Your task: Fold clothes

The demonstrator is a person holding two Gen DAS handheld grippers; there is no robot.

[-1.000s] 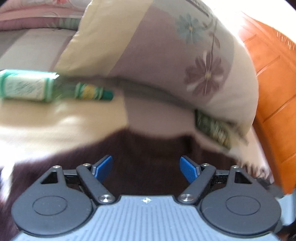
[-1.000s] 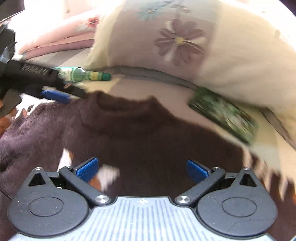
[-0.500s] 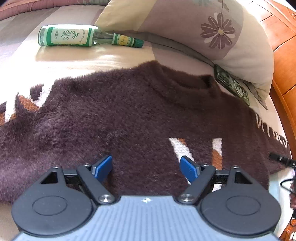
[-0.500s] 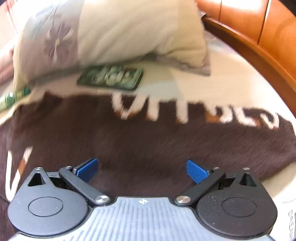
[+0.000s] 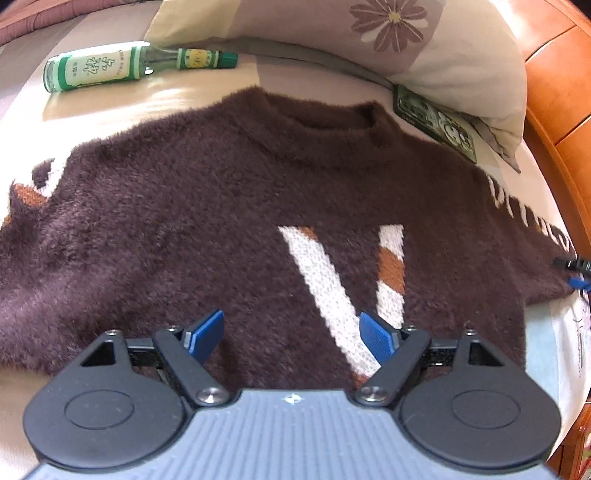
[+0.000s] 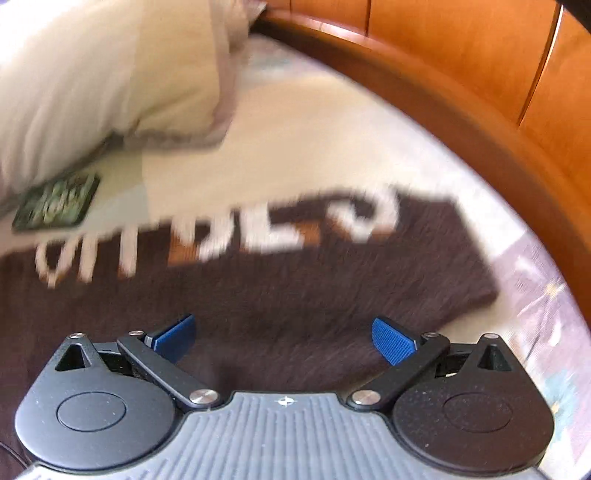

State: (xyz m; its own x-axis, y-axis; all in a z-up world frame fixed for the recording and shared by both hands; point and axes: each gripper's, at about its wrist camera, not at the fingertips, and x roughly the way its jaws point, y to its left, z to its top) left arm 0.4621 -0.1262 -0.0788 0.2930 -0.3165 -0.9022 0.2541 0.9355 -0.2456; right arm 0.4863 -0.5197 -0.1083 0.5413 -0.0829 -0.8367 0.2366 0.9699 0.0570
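Observation:
A fuzzy dark brown sweater with a white and orange V lies spread flat on the bed, collar toward the pillow. My left gripper is open and empty, hovering over the sweater's lower chest by the V. My right gripper is open and empty over the sweater's right sleeve, which carries white lettering and ends near the bed edge. The right gripper's tip shows at the far right of the left wrist view, by the sleeve.
A green glass bottle lies on the bed beyond the left shoulder. A floral pillow sits behind the collar, with a green card poking out under it. An orange wooden bed frame runs along the right.
The left gripper pulled back slightly and the view sharpened over the sweater's chest. The right gripper swung right along the sleeve toward its cuff. Both stayed open.

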